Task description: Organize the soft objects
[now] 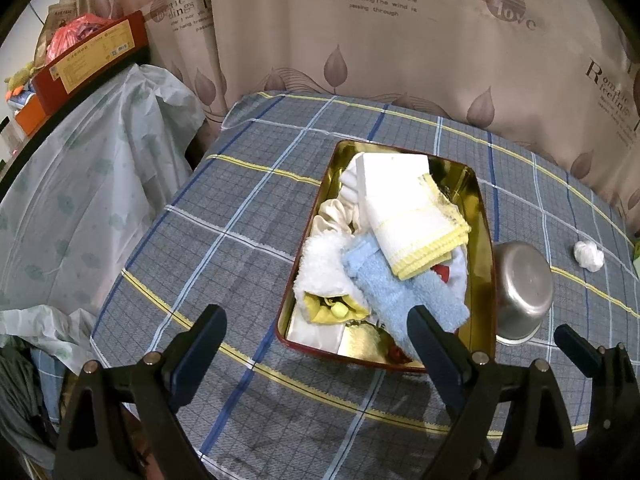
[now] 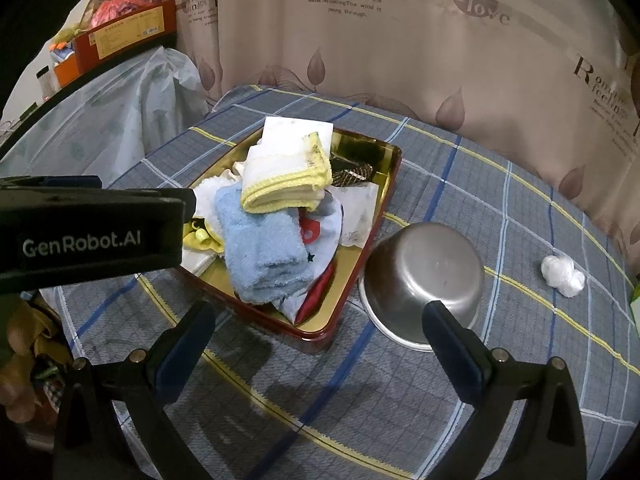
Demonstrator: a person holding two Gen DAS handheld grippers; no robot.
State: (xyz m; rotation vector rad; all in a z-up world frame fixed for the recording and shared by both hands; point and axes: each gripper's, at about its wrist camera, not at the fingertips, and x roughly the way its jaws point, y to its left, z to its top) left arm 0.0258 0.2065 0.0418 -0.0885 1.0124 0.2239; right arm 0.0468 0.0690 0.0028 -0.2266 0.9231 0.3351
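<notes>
A rectangular tin (image 1: 482,240) with a gold inside and a red rim sits on the checked cloth (image 1: 248,208) covering the table, its long axis running away from you toward the curtain (image 1: 360,40), slightly angled. The soft things are piled inside it. A blue towel (image 1: 396,292) lies rolled along the near half, its long axis slanting from the middle of the tin toward the near right corner. A white towel (image 1: 412,216) with yellow edging rests folded across the top of the pile, overlapping the blue one. A fluffy white cloth (image 1: 324,268) lies at the left, with something yellow (image 1: 336,310) tucked under it. Your left gripper (image 1: 316,344) hangs just in front of the tin's near edge, its fingers spread wide and holding nothing. Your right gripper (image 2: 320,340) is likewise spread wide and empty, near the tin's corner. An upturned steel bowl (image 2: 424,276) stands just beside the tin's right side, and a crumpled white wad (image 2: 562,274) lies well apart to the right. What lies lower in the pile is mostly hidden; a red and white piece (image 2: 310,230) is hard to make out.
</notes>
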